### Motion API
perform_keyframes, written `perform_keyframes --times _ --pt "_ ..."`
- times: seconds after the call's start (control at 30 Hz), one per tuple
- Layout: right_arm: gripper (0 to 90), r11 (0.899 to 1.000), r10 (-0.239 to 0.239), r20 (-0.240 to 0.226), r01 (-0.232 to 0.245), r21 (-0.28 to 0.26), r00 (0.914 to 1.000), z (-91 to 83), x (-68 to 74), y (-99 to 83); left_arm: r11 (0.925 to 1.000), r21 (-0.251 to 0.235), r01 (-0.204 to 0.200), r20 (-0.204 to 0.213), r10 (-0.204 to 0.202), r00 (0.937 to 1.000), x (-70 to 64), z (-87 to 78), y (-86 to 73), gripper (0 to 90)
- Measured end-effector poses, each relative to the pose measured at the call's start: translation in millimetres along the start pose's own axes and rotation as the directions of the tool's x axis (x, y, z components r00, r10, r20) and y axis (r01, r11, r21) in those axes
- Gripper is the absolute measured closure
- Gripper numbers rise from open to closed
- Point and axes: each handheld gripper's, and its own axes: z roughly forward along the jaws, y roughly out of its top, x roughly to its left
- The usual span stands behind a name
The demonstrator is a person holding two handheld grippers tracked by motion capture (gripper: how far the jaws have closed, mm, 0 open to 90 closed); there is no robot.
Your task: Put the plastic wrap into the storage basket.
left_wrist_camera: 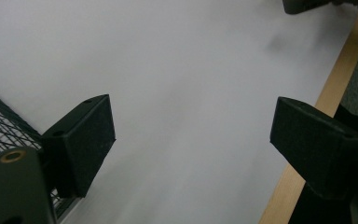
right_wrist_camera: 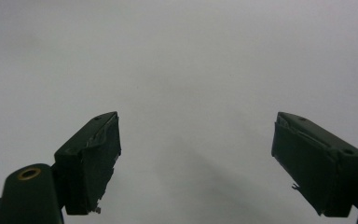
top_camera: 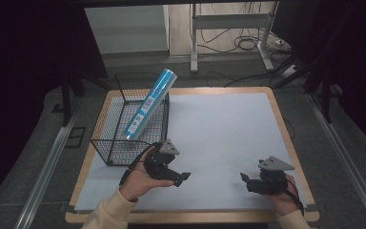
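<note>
A blue tube (top_camera: 148,104) stands leaning in the black wire basket (top_camera: 106,143), its lower end down inside near the basket's front and its capped top poking out over the back right rim — the tube is too long to lie flat within the walls, so it rests propped at a slant. The basket sits at the left end of the desk (top_camera: 228,129), on the pale sheet that covers the wooden top.

The left claw (top_camera: 181,179) hangs just in front of the basket's near right corner, held in the person's left hand (top_camera: 138,180); in the left gripper view its jaws stand wide apart with nothing between them but bare sheet, and the basket mesh shows at the lower left edge. The right claw (top_camera: 244,179) is well to the right of the basket, near the desk's front edge, also spread wide over bare sheet and holding nothing.

With the tube in the basket and both claws free and drawn toward the person, the placing looks done — the hands seem parked clear of the basket.
</note>
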Motion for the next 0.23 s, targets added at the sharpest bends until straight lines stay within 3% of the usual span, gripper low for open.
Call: perform_keyframes --times 0.23 --pt "14.6 1.000 0.004 -0.006 -0.004 -0.014 1.0000 -1.0 0.1 1.2 1.0000 -0.004 -0.004 0.004 0.004 1.0000 -0.6 0.4 -1.8 13.3"
